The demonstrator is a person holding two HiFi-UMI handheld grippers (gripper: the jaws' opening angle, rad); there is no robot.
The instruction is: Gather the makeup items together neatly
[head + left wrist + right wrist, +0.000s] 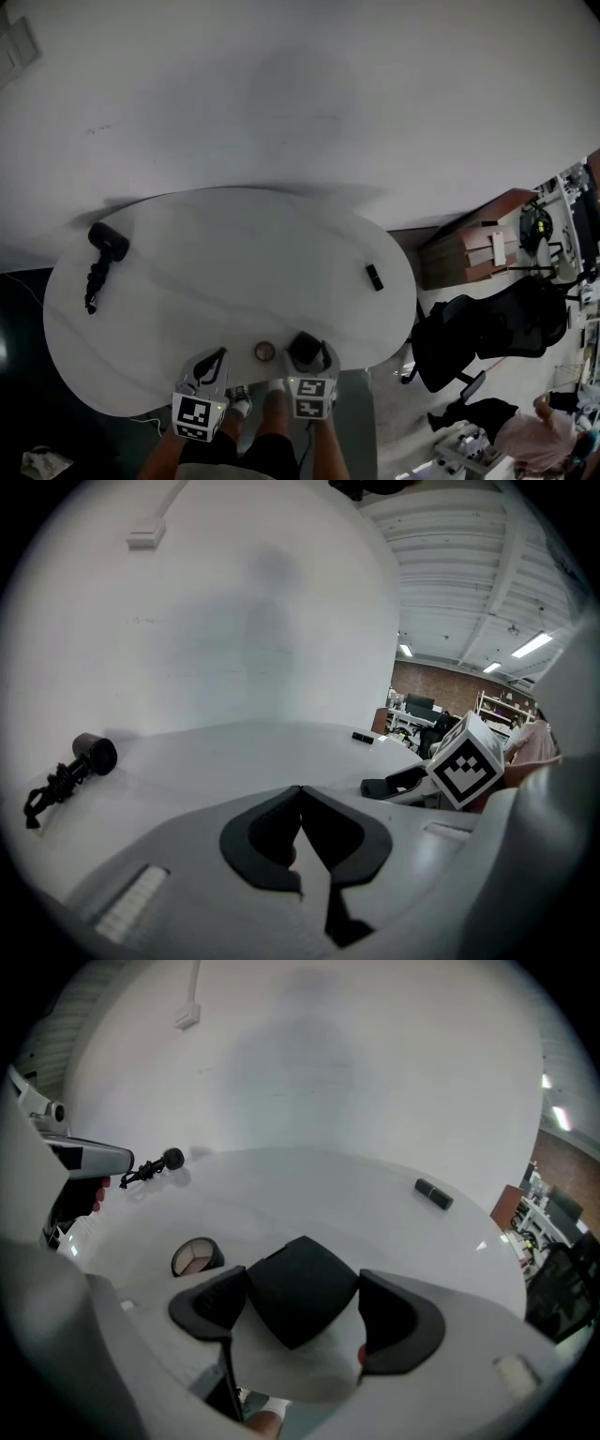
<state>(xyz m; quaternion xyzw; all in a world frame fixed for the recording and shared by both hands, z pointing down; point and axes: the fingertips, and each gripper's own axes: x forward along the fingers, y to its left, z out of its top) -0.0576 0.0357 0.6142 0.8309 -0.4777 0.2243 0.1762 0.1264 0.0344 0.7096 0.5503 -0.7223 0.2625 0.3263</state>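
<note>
My right gripper [302, 1309] clamps a black box [300, 1283] between wide-set pads, at the table's [234, 244] near edge, just beside a round compact [195, 1257]. My left gripper [300, 803] is pressed closed, empty. A black tube [374, 277] and a corded tool [103, 253] lie well apart (one at each far side).

No text, label or number can be read anywhere.

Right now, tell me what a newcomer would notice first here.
The black box gripped in the right tool at the white table's near edge stands out. A small round pot sits just left of it, and a black coiled item lies far off at the table's left end.
</note>
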